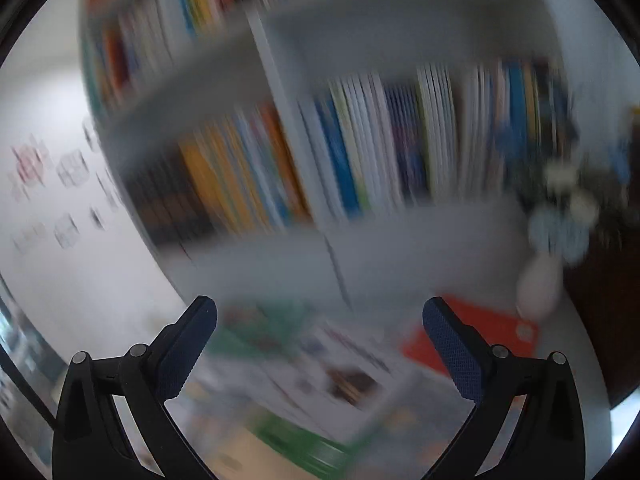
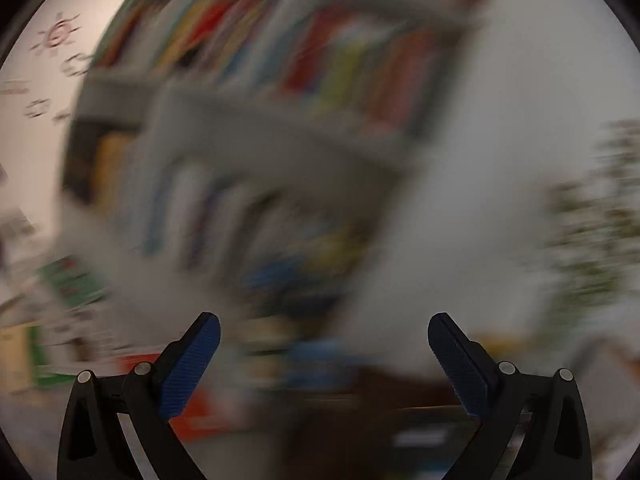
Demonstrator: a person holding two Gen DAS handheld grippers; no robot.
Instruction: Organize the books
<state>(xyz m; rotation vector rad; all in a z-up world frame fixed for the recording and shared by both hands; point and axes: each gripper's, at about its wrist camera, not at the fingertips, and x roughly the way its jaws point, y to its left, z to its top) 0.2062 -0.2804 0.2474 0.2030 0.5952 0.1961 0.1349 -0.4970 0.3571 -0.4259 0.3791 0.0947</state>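
Both my left claw point(image 1: 320, 320) and right claw point(image 2: 324, 336) gape empty; everything's smeared, so I could misjudge the loose books point(image 1: 344, 364) below and clip the bookshelf point(image 1: 400, 232) ahead.

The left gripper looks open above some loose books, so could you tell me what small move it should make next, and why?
Probably lower the left gripper, open and empty, toward the loose white-covered book lying flat below it. The bookshelf behind stands full of upright books, and blur hides finer detail.
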